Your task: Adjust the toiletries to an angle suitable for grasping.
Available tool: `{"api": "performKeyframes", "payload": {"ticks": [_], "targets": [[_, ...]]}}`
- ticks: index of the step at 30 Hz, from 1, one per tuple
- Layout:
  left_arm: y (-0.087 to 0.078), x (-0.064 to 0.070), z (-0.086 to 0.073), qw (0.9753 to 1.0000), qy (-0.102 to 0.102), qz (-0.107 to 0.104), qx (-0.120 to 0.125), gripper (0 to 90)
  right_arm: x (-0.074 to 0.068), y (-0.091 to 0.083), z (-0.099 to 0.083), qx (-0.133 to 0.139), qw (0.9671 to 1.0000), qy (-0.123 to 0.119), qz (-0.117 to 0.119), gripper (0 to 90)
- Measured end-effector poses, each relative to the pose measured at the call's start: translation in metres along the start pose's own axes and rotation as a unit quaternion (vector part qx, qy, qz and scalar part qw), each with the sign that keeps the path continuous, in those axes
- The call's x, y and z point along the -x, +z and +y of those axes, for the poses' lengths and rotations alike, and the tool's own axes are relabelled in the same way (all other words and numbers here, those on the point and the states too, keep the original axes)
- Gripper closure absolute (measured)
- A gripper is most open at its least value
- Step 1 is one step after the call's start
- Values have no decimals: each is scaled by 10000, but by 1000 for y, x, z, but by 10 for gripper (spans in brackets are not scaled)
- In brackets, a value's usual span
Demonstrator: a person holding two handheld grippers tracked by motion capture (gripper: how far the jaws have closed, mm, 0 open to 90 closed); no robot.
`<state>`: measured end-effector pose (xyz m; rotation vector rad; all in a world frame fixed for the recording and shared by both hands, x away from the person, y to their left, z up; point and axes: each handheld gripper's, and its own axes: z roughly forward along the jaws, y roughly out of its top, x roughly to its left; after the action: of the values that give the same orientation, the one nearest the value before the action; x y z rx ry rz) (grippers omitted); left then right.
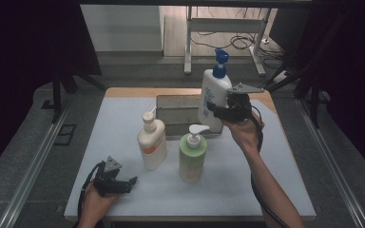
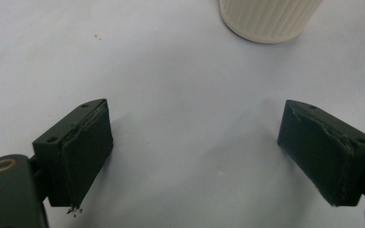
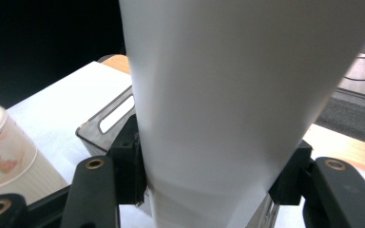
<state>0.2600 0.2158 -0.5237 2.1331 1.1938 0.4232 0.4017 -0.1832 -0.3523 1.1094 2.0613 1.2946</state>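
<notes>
A: White pump bottle: upright, long axis vertical, clamped low on its body by the right gripper and held clear above the grey bin.

B: Left gripper?

A: Jaws spread wide, holding nothing, resting at the near table edge, well apart from the bin.

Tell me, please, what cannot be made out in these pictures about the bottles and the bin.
- White bottle with the blue pump: its label print is too small in the high view; in the right gripper view its top and base are cut off by the edges.
- Grey bin: its inside is too dim to read in the high view, partly hidden by that bottle.
- Cream bottle: cut off by the top edge in the left gripper view.
</notes>
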Motion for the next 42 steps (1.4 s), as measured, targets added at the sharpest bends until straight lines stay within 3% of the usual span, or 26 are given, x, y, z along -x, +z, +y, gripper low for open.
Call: {"api": "performKeyframes", "payload": {"ticks": [22, 31, 42], "targets": [[0, 0, 0, 10000, -7, -4, 9, 108, -2, 53, 15, 81, 9998, 61, -198, 430], [0, 0, 0, 10000, -6, -3, 4, 108, -2, 70, 14, 75, 9996, 103, -252, 431], [0, 0, 0, 10000, -5, -4, 10, 108, -16, 97, 4, 37, 9998, 13, -171, 430]]}}
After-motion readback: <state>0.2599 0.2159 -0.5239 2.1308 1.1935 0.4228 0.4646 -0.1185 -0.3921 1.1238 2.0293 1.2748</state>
